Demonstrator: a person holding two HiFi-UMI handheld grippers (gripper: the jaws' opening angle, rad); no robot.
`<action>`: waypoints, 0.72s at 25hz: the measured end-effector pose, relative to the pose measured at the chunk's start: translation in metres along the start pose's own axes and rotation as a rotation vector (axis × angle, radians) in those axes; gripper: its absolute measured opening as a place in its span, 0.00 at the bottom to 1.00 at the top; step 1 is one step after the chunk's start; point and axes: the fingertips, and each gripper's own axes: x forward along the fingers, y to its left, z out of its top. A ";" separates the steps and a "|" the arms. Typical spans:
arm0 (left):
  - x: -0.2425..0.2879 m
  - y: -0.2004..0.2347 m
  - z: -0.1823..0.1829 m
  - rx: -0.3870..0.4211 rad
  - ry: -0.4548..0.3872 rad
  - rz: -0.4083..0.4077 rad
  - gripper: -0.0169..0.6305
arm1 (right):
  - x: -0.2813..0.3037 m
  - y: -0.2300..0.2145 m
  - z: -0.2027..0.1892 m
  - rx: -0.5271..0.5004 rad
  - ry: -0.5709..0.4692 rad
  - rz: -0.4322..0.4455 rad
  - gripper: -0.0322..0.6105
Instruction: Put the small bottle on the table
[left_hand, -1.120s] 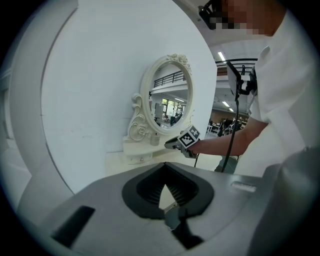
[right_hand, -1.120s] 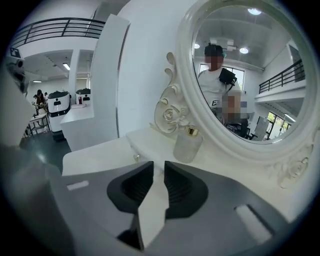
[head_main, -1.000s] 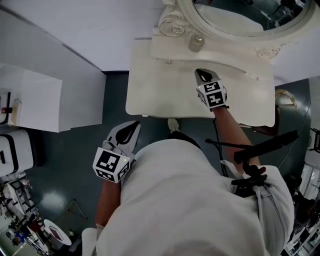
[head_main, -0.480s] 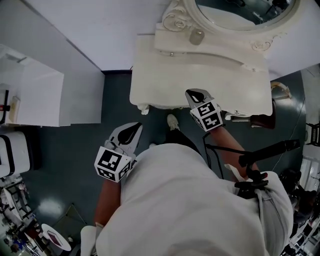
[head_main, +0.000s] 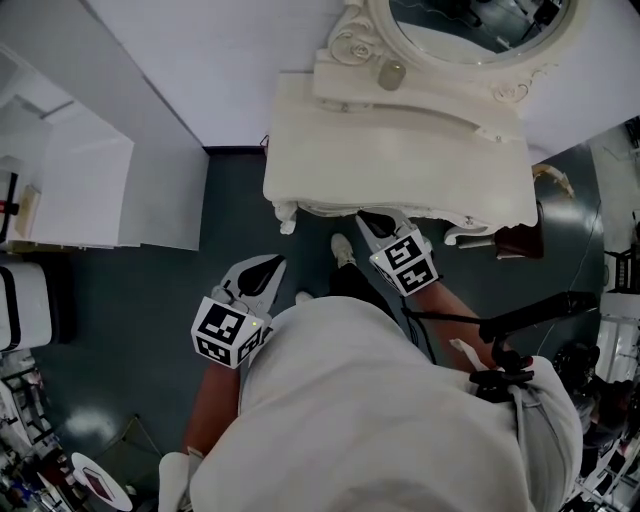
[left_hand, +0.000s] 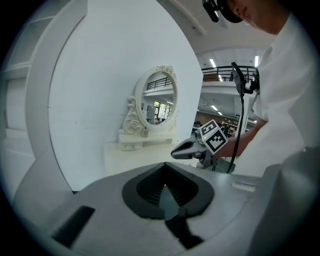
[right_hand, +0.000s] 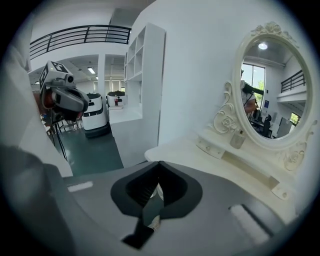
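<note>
Standing on the table's (head_main: 400, 160) far shelf below the mirror (head_main: 470, 30), the small bottle (head_main: 391, 75) is apart from both grippers. The right gripper (head_main: 372, 222), clenched empty, hovers at the near edge. The left gripper (head_main: 268, 265), clenched empty, hangs nearer left.

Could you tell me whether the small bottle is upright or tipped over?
Upright: the small bottle stands cap up on the shelf under the mirror.
</note>
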 end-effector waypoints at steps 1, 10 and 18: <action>-0.003 -0.002 -0.001 0.003 -0.001 -0.001 0.03 | -0.002 0.006 -0.001 0.000 -0.001 0.007 0.05; -0.023 -0.014 -0.015 0.016 -0.006 -0.010 0.03 | -0.014 0.043 0.003 -0.027 -0.027 0.033 0.05; -0.034 -0.018 -0.021 0.026 -0.004 -0.014 0.03 | -0.021 0.059 0.001 -0.045 -0.013 0.035 0.05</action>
